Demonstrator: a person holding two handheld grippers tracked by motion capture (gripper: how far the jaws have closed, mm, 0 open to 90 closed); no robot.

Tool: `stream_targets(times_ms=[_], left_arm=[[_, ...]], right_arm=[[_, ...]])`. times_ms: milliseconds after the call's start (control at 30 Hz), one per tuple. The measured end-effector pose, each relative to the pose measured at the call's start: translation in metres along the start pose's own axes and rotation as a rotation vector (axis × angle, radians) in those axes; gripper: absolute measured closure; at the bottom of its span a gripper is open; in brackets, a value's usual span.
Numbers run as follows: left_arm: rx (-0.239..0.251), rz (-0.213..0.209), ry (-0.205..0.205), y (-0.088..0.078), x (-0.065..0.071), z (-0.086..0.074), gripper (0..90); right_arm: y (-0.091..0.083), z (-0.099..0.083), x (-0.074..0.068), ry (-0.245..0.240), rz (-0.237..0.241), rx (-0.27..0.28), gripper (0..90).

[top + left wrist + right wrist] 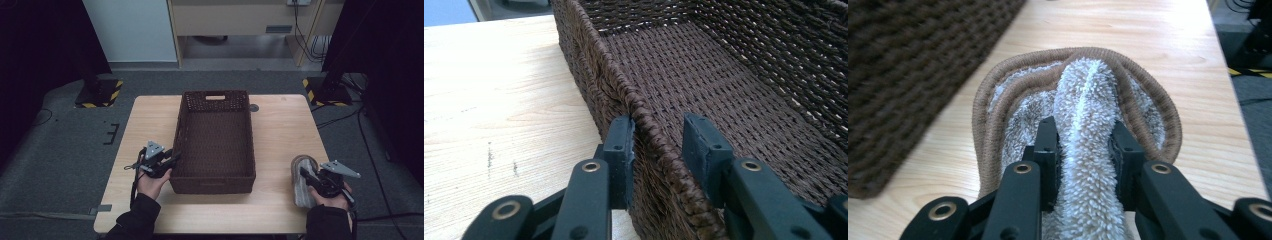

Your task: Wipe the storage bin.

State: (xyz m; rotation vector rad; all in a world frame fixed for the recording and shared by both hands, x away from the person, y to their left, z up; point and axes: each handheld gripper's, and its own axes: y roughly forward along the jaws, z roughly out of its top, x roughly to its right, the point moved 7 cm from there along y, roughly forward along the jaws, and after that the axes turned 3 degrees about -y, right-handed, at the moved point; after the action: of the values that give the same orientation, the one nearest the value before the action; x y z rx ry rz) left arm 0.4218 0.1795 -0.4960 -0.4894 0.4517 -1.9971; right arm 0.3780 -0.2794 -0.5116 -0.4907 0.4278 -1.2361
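Note:
A dark brown woven basket (212, 184) stands in the middle of the wooden table (150, 120), with nothing inside. My left gripper (172, 159) is at its near left corner. In the left gripper view its jaws (659, 145) straddle the basket's rim (644, 115): the outer pad lies against the wall, the inner pad stands off it. A fuzzy grey slipper (301, 192) with a brown edge lies at the table's near right. My right gripper (1084, 145) is shut on the slipper's fleece upper band (1088, 90).
The basket's side wall (908, 75) lies to the left of the slipper in the right gripper view, with bare wood between them. The table's right edge runs close beside the slipper. Stands with yellow-black bases (97, 95) sit on the floor beyond the table.

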Motion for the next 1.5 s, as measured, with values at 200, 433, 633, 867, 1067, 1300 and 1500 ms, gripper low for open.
stream_targets(times_ms=[200, 433, 633, 867, 1067, 1300, 1500], left_arm=[[-0.001, 0.000, 0.001, 0.000, 0.000, 0.000, 64.5], [0.001, 0.000, 0.002, 0.000, 0.000, 0.000, 64.2], [0.002, -0.002, 0.002, 0.000, -0.001, 0.000, 63.5], [-0.001, -0.003, 0.002, 0.000, 0.000, 0.000, 64.0], [-0.008, -0.006, 0.000, 0.000, 0.000, 0.000, 65.6], [-0.014, -0.009, 0.002, -0.001, -0.002, 0.000, 66.8], [-0.012, -0.013, 0.003, -0.001, -0.003, 0.000, 66.9]], right_arm=[[0.007, -0.008, 0.011, -0.012, -0.027, -0.052, 71.3], [0.016, -0.019, 0.018, -0.019, -0.035, -0.102, 69.4], [0.023, -0.025, 0.024, -0.022, -0.043, -0.115, 65.9], [0.031, -0.027, 0.024, -0.054, -0.050, -0.114, 55.3], [0.030, -0.022, 0.024, -0.045, -0.058, -0.089, 44.8], [0.024, -0.008, 0.020, -0.066, -0.060, -0.021, 40.2], [0.018, 0.005, 0.017, -0.090, -0.071, 0.030, 40.5]])
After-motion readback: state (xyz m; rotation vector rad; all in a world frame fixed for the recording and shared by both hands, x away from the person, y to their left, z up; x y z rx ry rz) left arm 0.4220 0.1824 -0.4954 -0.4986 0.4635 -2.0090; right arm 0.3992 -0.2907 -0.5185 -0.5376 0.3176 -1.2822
